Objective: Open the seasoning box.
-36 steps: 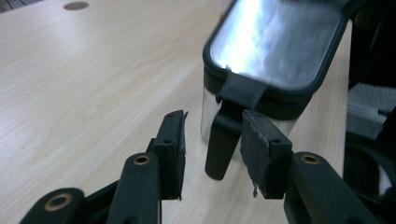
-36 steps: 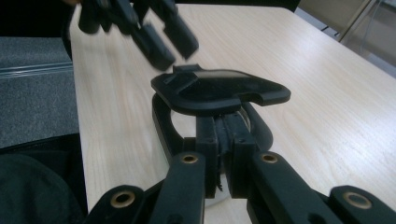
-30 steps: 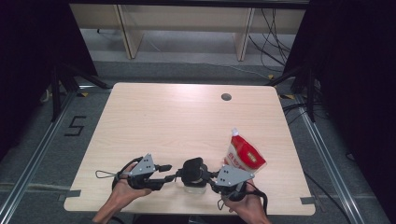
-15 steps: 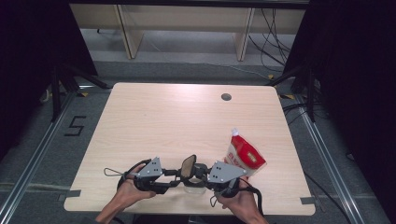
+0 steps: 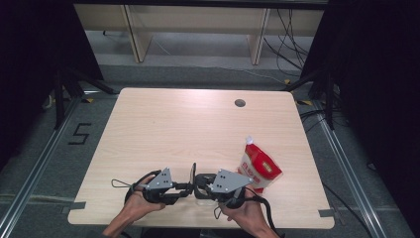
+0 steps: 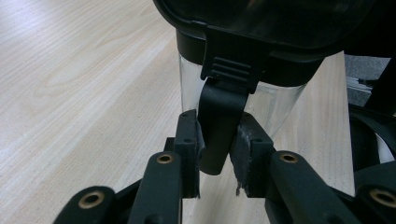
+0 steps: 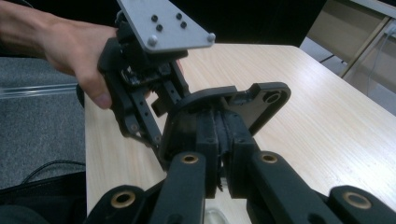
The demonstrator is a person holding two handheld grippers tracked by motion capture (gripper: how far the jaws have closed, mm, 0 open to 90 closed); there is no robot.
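Pinching the clear container's [image 6: 233, 100] latch [image 6: 219, 130], left fingers [image 6: 189, 140] (closing); right fingers [image 7: 205, 140] clamp its lid [image 7: 224, 109].

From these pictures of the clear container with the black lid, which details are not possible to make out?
- Container: left gripper view; its bottom is hidden behind the left gripper, so any contents are unknown.
- Lid: right gripper view; the right gripper covers its near edge.
- Red and white pouch: high view; print too small to read.
- Container: high view; both grippers and hands cover it.
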